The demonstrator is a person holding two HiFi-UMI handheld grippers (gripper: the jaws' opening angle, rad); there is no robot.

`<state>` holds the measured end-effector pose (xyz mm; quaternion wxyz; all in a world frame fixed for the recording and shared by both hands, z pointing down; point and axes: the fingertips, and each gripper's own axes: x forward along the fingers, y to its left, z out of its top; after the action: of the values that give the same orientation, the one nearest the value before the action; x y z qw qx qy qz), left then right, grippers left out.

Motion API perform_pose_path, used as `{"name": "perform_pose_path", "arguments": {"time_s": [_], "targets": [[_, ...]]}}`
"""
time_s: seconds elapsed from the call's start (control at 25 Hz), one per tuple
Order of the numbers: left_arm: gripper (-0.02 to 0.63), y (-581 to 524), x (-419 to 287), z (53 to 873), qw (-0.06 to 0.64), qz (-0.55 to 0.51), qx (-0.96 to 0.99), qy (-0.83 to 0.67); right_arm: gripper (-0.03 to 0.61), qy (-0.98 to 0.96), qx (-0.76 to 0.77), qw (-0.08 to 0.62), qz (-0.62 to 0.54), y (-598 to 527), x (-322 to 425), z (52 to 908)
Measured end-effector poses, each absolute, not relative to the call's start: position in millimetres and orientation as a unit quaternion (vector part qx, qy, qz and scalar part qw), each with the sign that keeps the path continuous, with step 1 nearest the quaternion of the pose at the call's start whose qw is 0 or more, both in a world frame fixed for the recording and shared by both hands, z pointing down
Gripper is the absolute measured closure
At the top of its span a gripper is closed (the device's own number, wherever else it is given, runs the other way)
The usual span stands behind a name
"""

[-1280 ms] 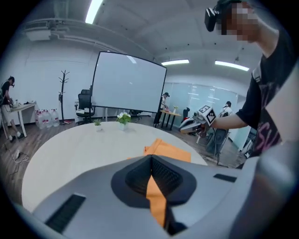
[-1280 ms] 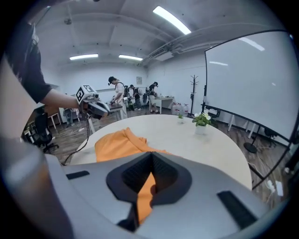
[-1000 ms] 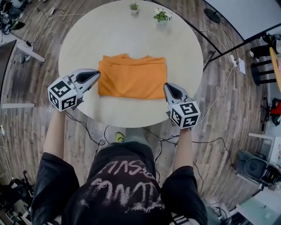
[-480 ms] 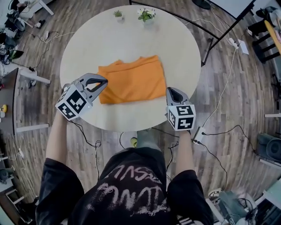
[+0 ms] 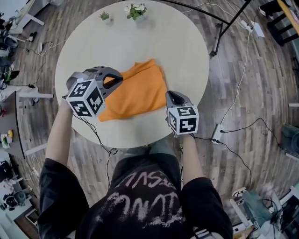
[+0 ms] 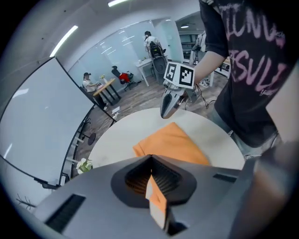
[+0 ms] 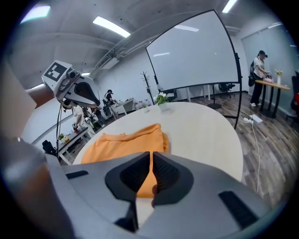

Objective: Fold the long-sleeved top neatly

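The long-sleeved top [image 5: 138,91], orange, lies flat on the round pale counter [image 5: 177,51], already folded down to a compact rectangle. It sits on the half nearer the person and is skewed, with one corner pointing toward the far side. In the right gripper view the top [image 7: 126,142] shows a thicker rolled edge along its far side. In the left gripper view the top [image 6: 175,142] runs away toward the opposite gripper.

The left hand-held gripper [image 5: 119,80] hangs over the top's left edge and tilts steeply down. Its jaws are pressed together at the tips, and only cloth and counter farther off show behind them [image 6: 150,161]. Whether the tips touch the cloth I cannot tell.

The right hand-held gripper [image 5: 171,95] is just beside the top's right near corner. Its jaws have just been opening and stand a thin slit apart [image 7: 150,156]. Nothing is caught between them; the orange in the slit is the top lying beyond.

Each gripper appears in the other's view, the right one [image 6: 164,112] across the cloth and the left one [image 7: 93,100] raised above the counter.

Two small potted plants [image 5: 104,16] [image 5: 134,9] stand at the counter's far rim, well apart from the top. Around the counter is a wood floor [image 5: 252,116] with loose cables [image 5: 243,79].
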<state>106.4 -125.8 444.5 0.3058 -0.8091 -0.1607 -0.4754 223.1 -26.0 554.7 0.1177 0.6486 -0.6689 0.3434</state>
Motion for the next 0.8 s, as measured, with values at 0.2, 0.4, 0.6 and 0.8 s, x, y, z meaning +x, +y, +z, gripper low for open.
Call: {"name": "perform_pose_path", "arguments": {"time_s": [0.2,0.4,0.6,0.8], "targets": [[0.598,-140,153,476,0.347,-0.495,-0.77,-0.203,0.472,-0.652,0.637,0.121,0.395,-26,221,581],[0.554,-136,190,508,0.348,-0.505,-0.75,-0.248,0.403,-0.633,0.627,0.132,0.434,-20,221,599],[0.446,-136,215,549,0.368,-0.53,-0.703,-0.299,0.377,-0.637,0.601,0.142,0.461,-23,210,615],[0.431,-138,234,581,0.395,-0.551,-0.651,-0.342,0.379,-0.625,0.591,0.147,0.488,-23,204,630]]}}
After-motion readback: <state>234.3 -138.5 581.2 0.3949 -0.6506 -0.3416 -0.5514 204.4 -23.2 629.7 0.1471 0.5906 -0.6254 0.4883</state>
